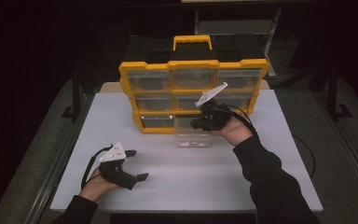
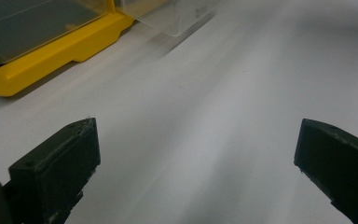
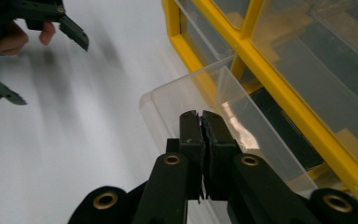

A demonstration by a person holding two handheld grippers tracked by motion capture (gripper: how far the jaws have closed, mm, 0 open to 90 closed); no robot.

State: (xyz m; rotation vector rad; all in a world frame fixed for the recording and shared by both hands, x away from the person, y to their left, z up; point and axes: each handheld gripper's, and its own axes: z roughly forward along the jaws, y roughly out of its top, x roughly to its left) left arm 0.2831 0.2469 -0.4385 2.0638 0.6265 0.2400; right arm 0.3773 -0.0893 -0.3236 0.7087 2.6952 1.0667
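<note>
I have the right gripper raised over the clear plastic drawer that sticks out of the bottom row of the yellow-framed organiser case with transparent compartments. In the right gripper view its two black jaws are pressed flat together with nothing between them, the tips hanging above the drawer's open top near its front wall. From the high view I can't tell whether the tips touch the plastic.

The drawer is pulled partway out toward me, its back end inside the middle slot and its front resting on the white desk. It looks empty from here.

My left gripper sits low near the front left corner of the desk, well apart from the case. Its jaws are spread wide, with only bare desk surface between them in the left gripper view. The yellow corner of the case and the drawer's front lie farther off at the top of that view.
</note>
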